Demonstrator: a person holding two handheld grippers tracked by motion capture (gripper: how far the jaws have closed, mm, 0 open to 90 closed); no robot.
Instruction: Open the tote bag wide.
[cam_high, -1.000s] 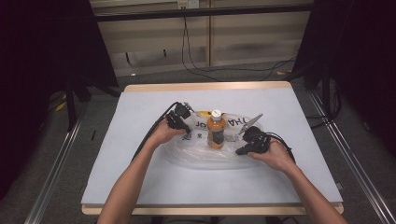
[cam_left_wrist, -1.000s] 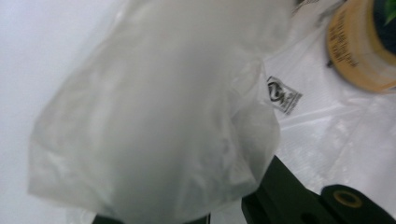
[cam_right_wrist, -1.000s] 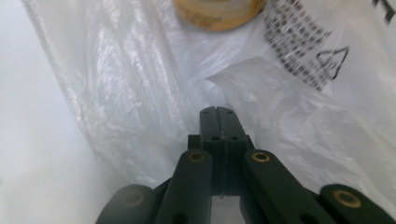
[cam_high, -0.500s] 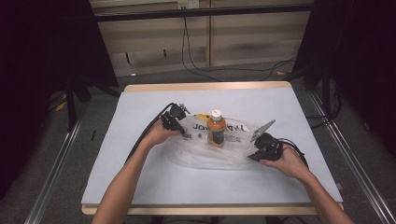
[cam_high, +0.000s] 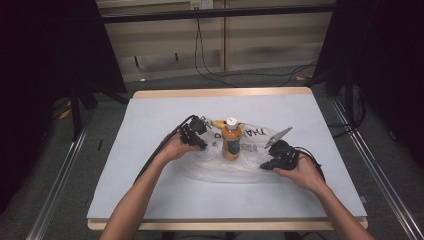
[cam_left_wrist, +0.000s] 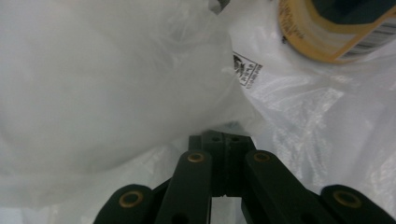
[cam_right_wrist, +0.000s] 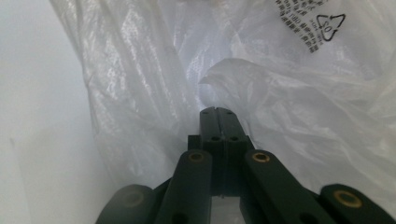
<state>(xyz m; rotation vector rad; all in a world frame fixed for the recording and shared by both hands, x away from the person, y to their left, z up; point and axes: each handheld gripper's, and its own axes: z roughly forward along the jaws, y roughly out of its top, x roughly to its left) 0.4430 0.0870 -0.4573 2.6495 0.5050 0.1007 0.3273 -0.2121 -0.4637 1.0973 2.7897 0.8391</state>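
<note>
Pinching plastic bag (cam_high: 240, 162) edges, left tool (cam_high: 200, 145), right tool (cam_high: 266, 165).

pale table (cam_high: 150, 130), grey floor (cam_high: 165, 85), dark curtains (cam_high: 45, 60).

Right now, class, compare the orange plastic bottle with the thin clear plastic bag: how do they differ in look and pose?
The orange plastic bottle stands upright and rigid; the thin clear plastic bag lies crumpled and spread on the table. The bottle is opaque orange with a white cap; the bag is see-through with dark printed lettering. Both sit mid-table, between the two grippers.
</note>
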